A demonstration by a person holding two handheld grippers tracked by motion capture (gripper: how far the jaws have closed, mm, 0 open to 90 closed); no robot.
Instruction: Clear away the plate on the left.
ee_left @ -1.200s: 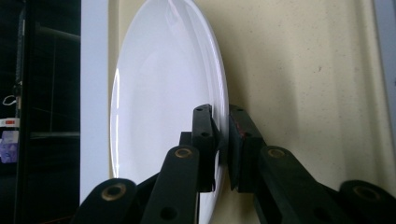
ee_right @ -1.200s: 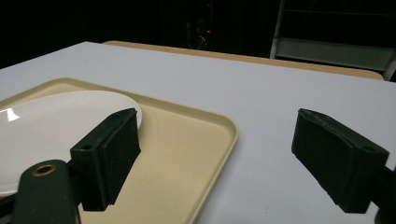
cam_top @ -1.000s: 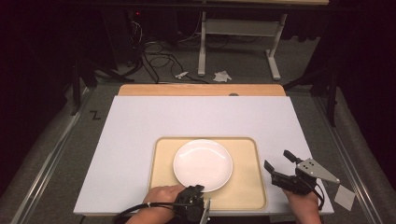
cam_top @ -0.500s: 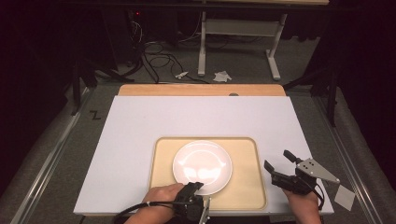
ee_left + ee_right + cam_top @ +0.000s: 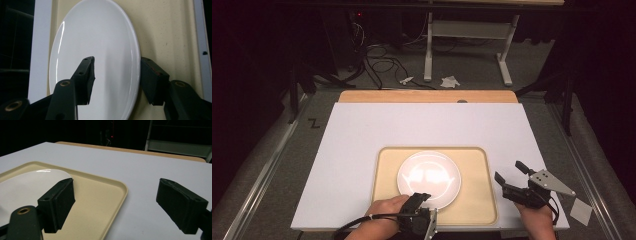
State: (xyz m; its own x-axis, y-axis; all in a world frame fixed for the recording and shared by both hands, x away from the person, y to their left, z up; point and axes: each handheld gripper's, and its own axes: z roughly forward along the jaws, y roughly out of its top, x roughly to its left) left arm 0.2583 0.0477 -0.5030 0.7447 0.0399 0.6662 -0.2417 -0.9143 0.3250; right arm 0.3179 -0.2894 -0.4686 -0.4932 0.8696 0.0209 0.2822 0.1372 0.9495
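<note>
The left gripper [image 5: 422,199] has just been spreading its fingers [image 5: 85,75] off the rim of the white plate [image 5: 429,179], now lying flat on the beige tray [image 5: 477,200] by the worktop's near edge, so the placing looks done; the right gripper [image 5: 512,181] hangs spread, holding nothing.

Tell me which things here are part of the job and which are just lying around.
In the job:
white plate, its near rim between the left gripper's jaws, which have just been opening
beige tray under the plate
right gripper, open beside the tray

Lying about:
crumpled paper on the floor
paper square by the table's right edge
cables on the floor
</note>
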